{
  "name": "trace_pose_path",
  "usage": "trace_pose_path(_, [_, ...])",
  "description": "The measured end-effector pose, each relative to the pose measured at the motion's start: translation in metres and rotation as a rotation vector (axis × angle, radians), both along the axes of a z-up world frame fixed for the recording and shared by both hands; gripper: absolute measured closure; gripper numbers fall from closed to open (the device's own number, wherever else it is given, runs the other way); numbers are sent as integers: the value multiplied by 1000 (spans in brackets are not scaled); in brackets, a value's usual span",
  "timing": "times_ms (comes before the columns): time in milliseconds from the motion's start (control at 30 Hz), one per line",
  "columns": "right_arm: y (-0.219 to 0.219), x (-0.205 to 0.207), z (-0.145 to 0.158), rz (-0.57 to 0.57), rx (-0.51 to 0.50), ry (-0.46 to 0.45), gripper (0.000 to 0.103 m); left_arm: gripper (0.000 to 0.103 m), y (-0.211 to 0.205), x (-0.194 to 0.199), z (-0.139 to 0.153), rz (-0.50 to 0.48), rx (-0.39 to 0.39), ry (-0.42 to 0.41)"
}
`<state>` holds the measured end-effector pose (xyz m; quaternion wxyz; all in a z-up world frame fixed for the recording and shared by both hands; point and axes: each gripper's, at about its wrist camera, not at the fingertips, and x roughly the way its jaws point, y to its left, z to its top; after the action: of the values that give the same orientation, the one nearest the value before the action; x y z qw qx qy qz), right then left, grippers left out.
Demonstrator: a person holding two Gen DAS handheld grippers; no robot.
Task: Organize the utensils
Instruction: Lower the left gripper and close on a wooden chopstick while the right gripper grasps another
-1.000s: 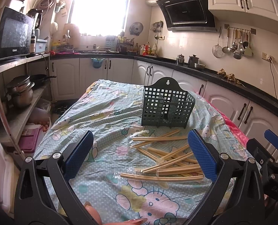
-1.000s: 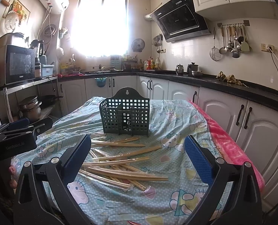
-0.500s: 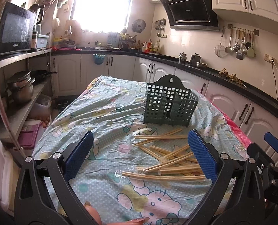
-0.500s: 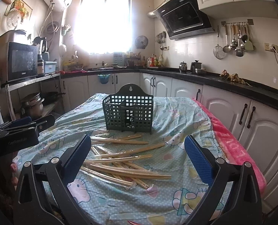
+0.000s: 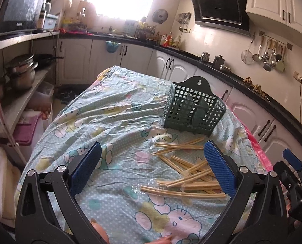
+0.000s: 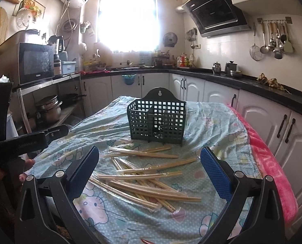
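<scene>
A kitchen table (image 6: 216, 122) under a cartoon-print cloth carries the work. The right gripper (image 6: 149, 169) hangs with its fingers (image 6: 215, 173) spread wide and empty above the loose chopsticks (image 6: 148, 175); the left gripper (image 5: 151, 168) is equally released, off to the pile's left. Beyond stands the green slotted holder (image 6: 158, 118), upright and apparently empty. The chopsticks look light, stiff and slick, some in clear wrappers; pinching one near its middle should keep it level.
</scene>
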<state>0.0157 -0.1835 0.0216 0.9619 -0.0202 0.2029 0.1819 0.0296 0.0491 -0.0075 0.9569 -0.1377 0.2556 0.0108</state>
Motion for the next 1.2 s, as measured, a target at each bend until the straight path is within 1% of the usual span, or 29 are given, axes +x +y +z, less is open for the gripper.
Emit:
trace_pose_path(133, [1,20,5,5,-4,33,6,10,7,14,4,-24,-25,15])
trace_pose_path(200, [2,31,7,4,-15,60,6,10,8,24,6,-60,-33,20])
trace_pose_path(267, [1,44,9,-4,-18,82,6,10,9,32,7,-71,-44,32])
trace_pose_path(400, [-4,66,12,-30,-21,95,6,10,6,53,7,-125,-63,53])
trace_pose_path(533, [-14,87,12,-67,-22,108,6,10,4,77,-2,-162,-91,107])
trace_pose_path(633, [-22,103,10,-100,-31,123,6,10,1,87,-9,-186,-90,119])
trace_pose_path(733, [-30,120,1,-131,-44,158,6,11,-1,98,-19,-218,-99,156])
trace_pose_path(800, [-36,130,-7,-151,-51,190,6,15,-2,104,-26,-235,-108,176])
trace_pose_path(867, [-40,138,-15,-169,-51,221,6,20,-1,111,-36,-248,-110,208])
trace_pose_path(933, [-46,147,-26,-188,-53,258,6,29,0,117,-44,-254,-114,235])
trace_pose_path(1000, [-48,152,-34,-194,-53,287,7,33,2,121,-51,-262,-125,258])
trace_pose_path(1033, [-49,155,-38,-194,-59,301,10,36,3,124,-56,-273,-134,271])
trace_pose_path(1067, [-49,158,-43,-193,-67,315,15,37,3,126,-59,-279,-140,281])
trace_pose_path(1167, [-49,165,-55,-188,-76,355,22,42,5,135,-70,-297,-170,320])
trace_pose_path(1200, [-48,167,-60,-184,-77,372,23,45,6,137,-73,-301,-182,331])
